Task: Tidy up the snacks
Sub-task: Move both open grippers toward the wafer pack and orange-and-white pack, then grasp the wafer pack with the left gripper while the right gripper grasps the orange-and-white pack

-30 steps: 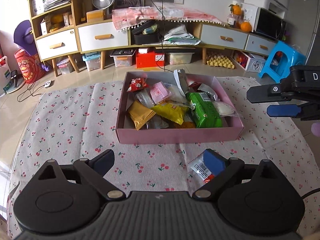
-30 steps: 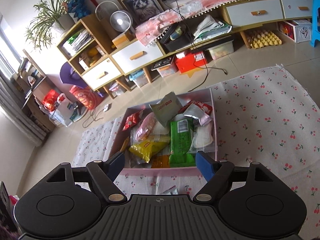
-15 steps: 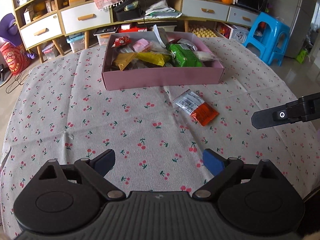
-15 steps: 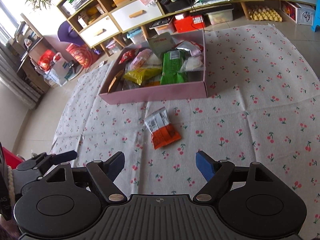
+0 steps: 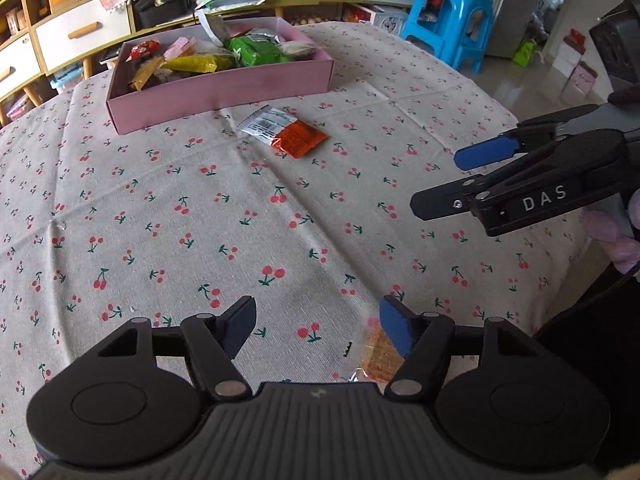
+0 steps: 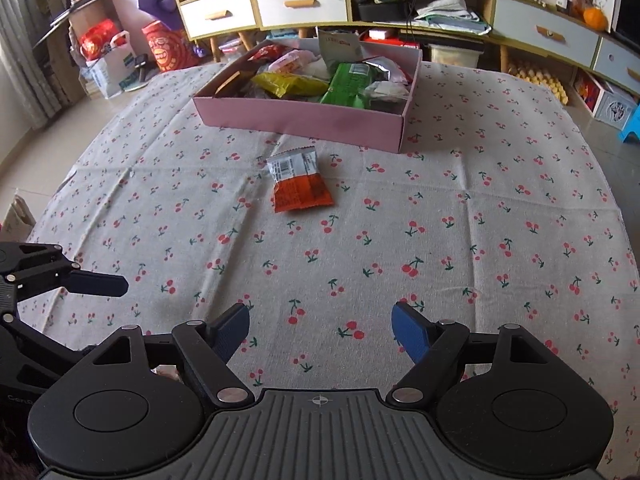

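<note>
Down low over the cherry-print cloth (image 6: 440, 208), the left claw (image 5: 316, 326) has just been closing and now sits partly open. A clear wrapper (image 5: 376, 350) with an orange-speckled patch lies on the cloth right by its blue right finger (image 5: 394, 330), mostly hidden under it; whether the pad touches it I cannot tell, and the other finger stands clear of it. In its own view the right claw (image 6: 320, 330) gapes wide with only bare cloth between the pads, gripping nothing. Each claw shows in the other's camera: the right one comes in from the right edge of the left view (image 5: 472, 176), jaws apart, and the left one pokes in at the left edge of the right view.

Further out on the desk, an orange-and-white packet (image 6: 298, 184) lies flat on the cloth on its own, well clear of both claws and just short of the box. Beyond it sits the pink box (image 6: 312, 118), shallow and open-topped, heaped with snacks: a green pack (image 6: 348, 88), a yellow pack (image 6: 288, 84), a pink one and a silver one among them.

Behind the desk, low cabinets (image 6: 296, 4) with white drawers run along the wall, and a blue stool (image 5: 452, 20) stands on the floor off to the right.
</note>
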### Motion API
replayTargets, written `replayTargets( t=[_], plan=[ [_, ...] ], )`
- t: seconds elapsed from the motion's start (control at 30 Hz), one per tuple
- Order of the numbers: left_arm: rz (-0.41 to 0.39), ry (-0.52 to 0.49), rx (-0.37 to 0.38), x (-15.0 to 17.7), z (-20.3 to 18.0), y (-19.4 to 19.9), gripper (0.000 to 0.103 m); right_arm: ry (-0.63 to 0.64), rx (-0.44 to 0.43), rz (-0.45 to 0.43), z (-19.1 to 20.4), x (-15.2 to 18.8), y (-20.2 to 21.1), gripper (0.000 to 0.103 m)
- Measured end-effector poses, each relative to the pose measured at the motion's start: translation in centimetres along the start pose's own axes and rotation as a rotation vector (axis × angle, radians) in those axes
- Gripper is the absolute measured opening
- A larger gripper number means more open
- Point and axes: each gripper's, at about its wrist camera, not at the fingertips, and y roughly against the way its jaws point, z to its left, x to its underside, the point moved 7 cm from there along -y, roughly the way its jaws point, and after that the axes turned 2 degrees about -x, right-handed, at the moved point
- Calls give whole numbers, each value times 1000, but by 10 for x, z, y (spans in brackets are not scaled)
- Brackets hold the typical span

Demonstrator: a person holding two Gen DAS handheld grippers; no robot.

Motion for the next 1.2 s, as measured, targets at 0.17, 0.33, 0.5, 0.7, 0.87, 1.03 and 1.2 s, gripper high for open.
replayTargets(
  t=[0.17,0.33,0.5,0.7,0.87,1.03,1.2],
  plan=[
    [15,-78,102,8,-20,1,59,39,-13,-26,11,3,1,85],
    [62,-146,138,18,-36,-4,54,75,12,-46,17,1,0,86],
    [80,-162,105,21,-36,-8,45,99,23,-36,19,4,-6,86],
    [64,-154,43,14,-27,-7,40,117,35,-46,21,3,-9,86],
    [47,-73,-32,3,-6,-7,40,115,37,-54,21,0,-11,86],
    [18,10,-97,-10,20,-2,40,125,45,-59,21,-4,-16,86],
    [10,70,-136,-20,37,-2,40,121,54,-61,19,-11,-25,86]
  ],
)
